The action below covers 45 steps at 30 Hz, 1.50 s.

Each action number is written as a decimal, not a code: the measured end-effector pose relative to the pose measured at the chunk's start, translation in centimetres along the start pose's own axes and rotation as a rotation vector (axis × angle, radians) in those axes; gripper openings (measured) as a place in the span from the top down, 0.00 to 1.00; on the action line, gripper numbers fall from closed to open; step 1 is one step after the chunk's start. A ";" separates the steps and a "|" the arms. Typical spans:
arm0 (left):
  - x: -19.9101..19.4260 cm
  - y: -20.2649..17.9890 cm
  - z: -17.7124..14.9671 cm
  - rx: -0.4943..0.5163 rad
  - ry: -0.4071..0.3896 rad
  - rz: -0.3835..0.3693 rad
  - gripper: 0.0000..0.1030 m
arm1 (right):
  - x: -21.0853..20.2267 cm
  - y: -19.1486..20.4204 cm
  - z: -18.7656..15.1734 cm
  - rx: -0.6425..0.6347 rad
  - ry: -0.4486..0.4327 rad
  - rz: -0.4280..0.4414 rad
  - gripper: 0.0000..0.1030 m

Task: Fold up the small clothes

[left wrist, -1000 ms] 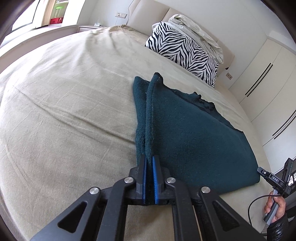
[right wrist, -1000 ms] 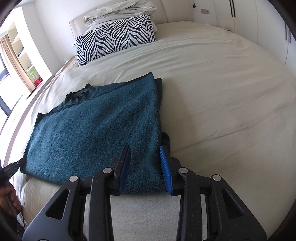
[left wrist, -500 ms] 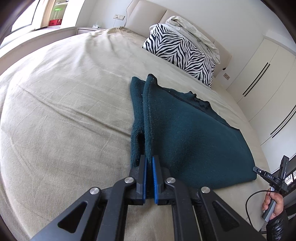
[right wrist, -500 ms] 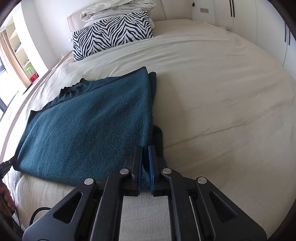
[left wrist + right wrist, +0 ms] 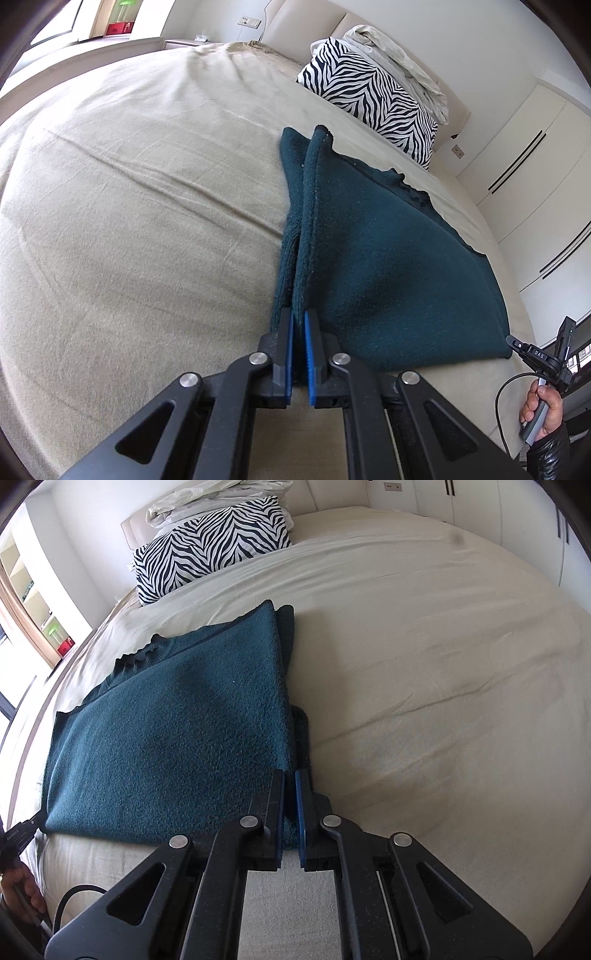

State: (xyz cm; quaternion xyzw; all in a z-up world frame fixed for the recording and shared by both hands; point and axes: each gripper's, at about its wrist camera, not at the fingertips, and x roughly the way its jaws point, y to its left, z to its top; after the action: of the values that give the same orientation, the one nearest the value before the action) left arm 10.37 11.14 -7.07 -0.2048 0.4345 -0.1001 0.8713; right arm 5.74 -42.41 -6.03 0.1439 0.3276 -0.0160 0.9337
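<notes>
A dark teal knit garment (image 5: 376,266) lies folded on the beige bed (image 5: 140,206). My left gripper (image 5: 298,321) is shut on its near left corner and lifts that edge into a ridge. The same garment (image 5: 177,723) shows in the right wrist view. My right gripper (image 5: 290,782) is shut on its near right corner, with the cloth between the blue pads. The garment's ribbed collar (image 5: 140,655) points toward the headboard.
A zebra-striped pillow (image 5: 369,99) with a white duvet (image 5: 399,62) on top sits at the headboard. White wardrobe doors (image 5: 535,184) stand on the right. The other hand and gripper (image 5: 543,369) show at the bed's near edge.
My right gripper was open around the garment's near right corner a second ago and has shut on it. My left gripper stays shut and has lifted its corner a little.
</notes>
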 end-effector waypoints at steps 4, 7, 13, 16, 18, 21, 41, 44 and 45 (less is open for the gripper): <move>0.0 0.1 -0.1 -0.001 -0.001 -0.001 0.93 | -0.3 -0.2 -0.4 0.018 -0.006 0.001 0.96; 0.0 0.1 -0.2 -0.003 0.000 -0.001 0.93 | 0.3 -0.7 -0.7 0.034 0.007 0.009 0.96; -0.3 0.0 -0.1 0.004 0.024 -0.027 0.90 | 0.5 -1.7 -0.3 0.098 0.022 0.061 0.87; -1.2 -0.5 0.0 0.009 0.038 0.000 0.80 | -1.2 -2.9 0.0 0.159 -0.027 0.061 0.43; -2.4 -1.2 0.6 0.029 0.008 0.037 0.73 | -2.8 -3.6 0.5 0.195 -0.097 0.050 0.37; -4.1 -3.1 2.4 0.092 -0.061 0.084 0.68 | -4.0 -3.2 2.4 0.186 -0.130 0.047 0.37; 14.2 -8.8 12.4 0.254 -0.022 0.034 0.47 | 15.5 15.4 11.2 0.251 0.180 0.679 0.42; 14.6 -8.8 12.5 0.254 -0.015 0.024 0.47 | 15.8 11.3 12.5 0.370 0.110 0.691 0.45; 14.7 -9.0 12.4 0.260 -0.019 0.028 0.47 | 15.7 9.2 12.8 0.412 0.079 0.650 0.45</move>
State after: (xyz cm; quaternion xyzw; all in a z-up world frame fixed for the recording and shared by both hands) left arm 29.14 1.31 -6.90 -0.0849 0.4123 -0.1415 0.8960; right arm 26.97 -36.16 -3.76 0.4254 0.2904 0.2209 0.8282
